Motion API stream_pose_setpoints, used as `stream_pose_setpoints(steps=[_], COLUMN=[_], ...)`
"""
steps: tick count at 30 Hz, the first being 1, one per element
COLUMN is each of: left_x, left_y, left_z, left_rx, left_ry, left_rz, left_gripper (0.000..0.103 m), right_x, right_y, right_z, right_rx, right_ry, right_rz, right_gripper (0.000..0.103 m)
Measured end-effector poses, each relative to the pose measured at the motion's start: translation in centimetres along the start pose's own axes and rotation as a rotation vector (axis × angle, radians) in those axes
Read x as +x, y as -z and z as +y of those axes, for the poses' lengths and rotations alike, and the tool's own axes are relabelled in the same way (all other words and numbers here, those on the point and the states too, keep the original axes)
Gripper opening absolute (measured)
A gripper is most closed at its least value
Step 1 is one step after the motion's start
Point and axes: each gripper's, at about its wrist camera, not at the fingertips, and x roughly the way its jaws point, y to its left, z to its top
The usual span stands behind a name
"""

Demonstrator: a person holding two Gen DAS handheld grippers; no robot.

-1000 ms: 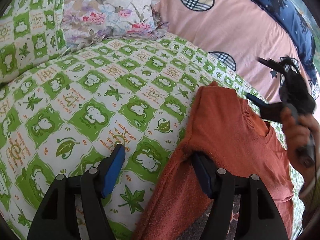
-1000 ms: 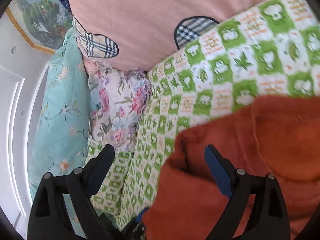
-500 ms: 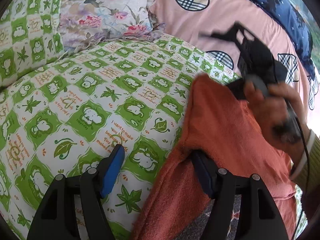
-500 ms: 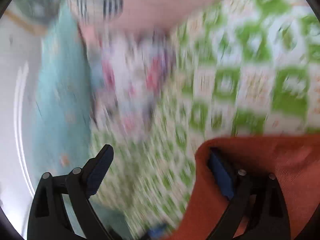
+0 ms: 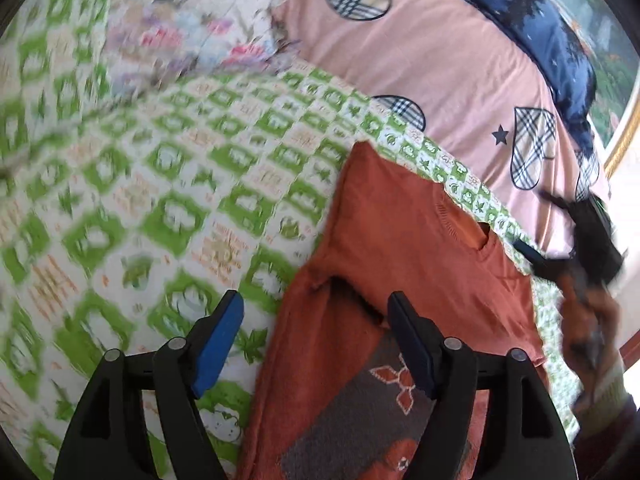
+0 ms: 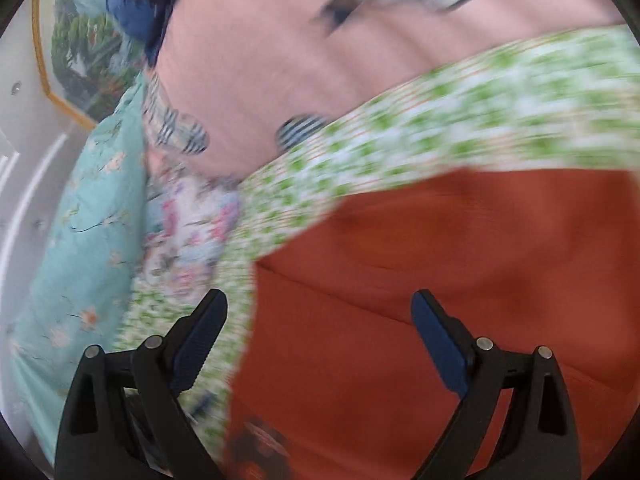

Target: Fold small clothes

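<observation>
A small orange knit sweater (image 5: 404,240) lies on the green and white checked quilt (image 5: 168,184). It has a grey patterned panel (image 5: 360,420) low on its front. My left gripper (image 5: 314,320) is open and empty above the sweater's left edge, with one finger (image 5: 408,340) over the cloth. My right gripper (image 6: 320,328) is open and empty over the sweater (image 6: 440,264) near its edge. In the left wrist view the right gripper (image 5: 576,240) shows blurred at the far right, beyond the neckline.
A pink cover with plaid patches (image 5: 460,64) lies behind the quilt. A floral pillow (image 5: 192,28) and a dark blue cloth (image 5: 548,32) lie at the back. A teal floral pillow (image 6: 88,208) and a white wall (image 6: 20,152) are at the left of the right wrist view.
The right gripper has swung from over the sweater's upper part out to its right side. The left gripper has pulled back, so the grey panel now shows. Both stay open.
</observation>
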Motion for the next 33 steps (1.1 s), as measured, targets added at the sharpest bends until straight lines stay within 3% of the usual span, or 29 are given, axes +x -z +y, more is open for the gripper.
stream_pose_setpoints(steps=[2, 5, 7, 13, 14, 15, 16, 19, 21, 24, 26, 28, 31, 33], left_x=[0.5, 2.0, 3.3, 8.3, 9.3, 9.7, 9.8, 9.6, 9.6, 9.8, 9.7, 9.4, 9.5, 9.5], left_y=[-1.2, -2.7, -3.3, -3.9, -3.6, -3.4, -3.4, -3.4, -3.1, -2.9, -2.9, -2.8, -3.0, -3.0], left_z=[-1.5, -3.3, -4.0, -3.4, -2.8, -2.2, -1.7, -1.4, -1.3, -1.6, -1.5, -1.4, -1.2, -1.1], left_rx=[0.074, 0.155, 0.204, 0.265, 0.258, 0.245, 0.23, 0.218, 0.225, 0.238, 0.229, 0.214, 0.201, 0.195], left_ry=[-0.082, -0.119, -0.167, -0.326, -0.351, -0.344, -0.332, -0.343, -0.353, -0.378, -0.376, -0.368, -0.371, -0.373], left_rz=[0.003, -0.003, -0.003, 0.083, 0.108, 0.118, 0.114, 0.099, 0.086, 0.078, 0.074, 0.069, 0.065, 0.064], left_gripper=[0.08, 0.08, 0.08, 0.081, 0.082, 0.083, 0.084, 0.086, 0.087, 0.089, 0.09, 0.09, 0.091, 0.092], right_x=[-5.6, -10.5, -11.2, -7.7, -6.8, -5.9, -5.6, -7.8, -8.8, -7.6, -8.5, -8.5, -5.1, -3.7], right_y=[1.9, 4.5, 5.9, 7.6, 7.7, 7.7, 7.7, 7.5, 7.4, 7.6, 8.1, 8.6, 9.1, 9.1], right_z=[-2.4, -5.6, -7.1, -8.9, -8.7, -9.0, -9.0, -7.0, -6.3, -8.0, -8.1, -6.6, -5.6, -7.1], right_rx=[0.006, 0.049, 0.046, -0.002, -0.003, -0.001, 0.001, -0.026, -0.042, -0.023, 0.024, -0.019, -0.064, -0.047], right_ry=[0.105, 0.216, 0.279, 0.342, 0.353, 0.358, 0.383, 0.365, 0.443, 0.708, 0.61, 0.497, 0.397, 0.53], right_rz=[-0.079, -0.129, -0.098, 0.003, 0.017, 0.045, 0.061, -0.048, -0.09, 0.0, -0.061, -0.092, 0.041, 0.08], right_gripper=[0.094, 0.089, 0.076, 0.066, 0.06, 0.025, 0.006, 0.006, 0.006, 0.009, 0.009, 0.01, 0.013, 0.01])
